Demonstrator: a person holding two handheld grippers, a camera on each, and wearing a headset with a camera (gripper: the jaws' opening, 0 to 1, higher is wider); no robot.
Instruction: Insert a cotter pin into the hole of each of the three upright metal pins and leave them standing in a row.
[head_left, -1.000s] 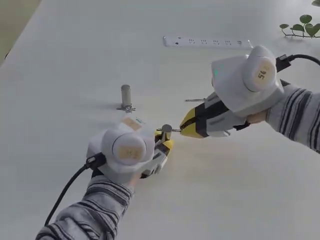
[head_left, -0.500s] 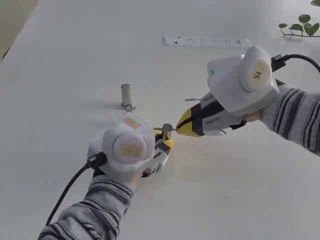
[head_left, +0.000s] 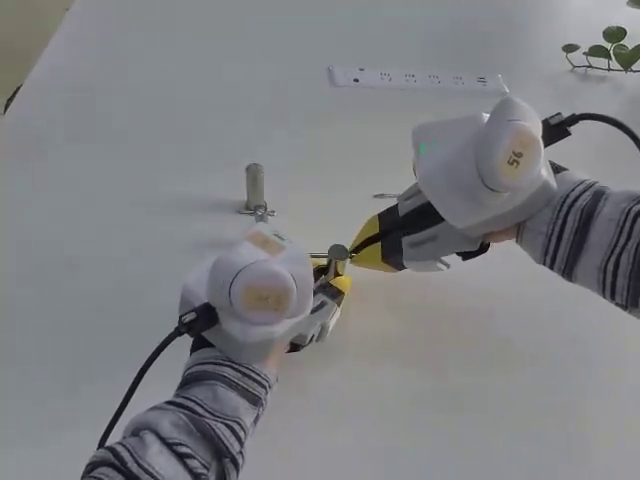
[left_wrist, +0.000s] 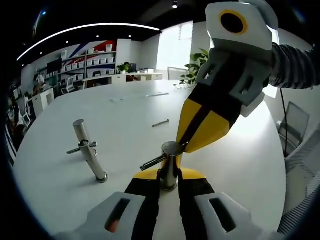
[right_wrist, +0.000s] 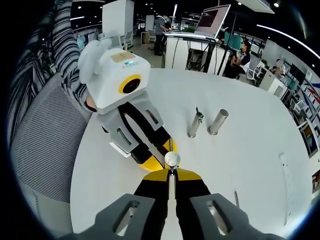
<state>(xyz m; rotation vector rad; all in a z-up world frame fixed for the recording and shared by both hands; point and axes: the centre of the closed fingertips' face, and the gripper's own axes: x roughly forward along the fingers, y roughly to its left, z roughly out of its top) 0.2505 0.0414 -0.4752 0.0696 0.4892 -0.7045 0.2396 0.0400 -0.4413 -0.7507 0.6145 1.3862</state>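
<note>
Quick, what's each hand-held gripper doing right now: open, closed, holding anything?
Left hand-held gripper: closed on an upright metal pin.
Right hand-held gripper: closed on a cotter pin that passes through that metal pin.

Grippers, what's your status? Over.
Left gripper shut on upright silver metal pin. Right gripper shut on thin cotter pin, in its hole. Second pin stands apart.

Wide bare table (head_left: 150, 90) to pass over at left and on the near side. In the way: upright pin (head_left: 255, 187) beyond the left gripper (head_left: 333, 285), loose cotter pin (head_left: 388, 196), power strip (head_left: 418, 78) farther back.
</note>
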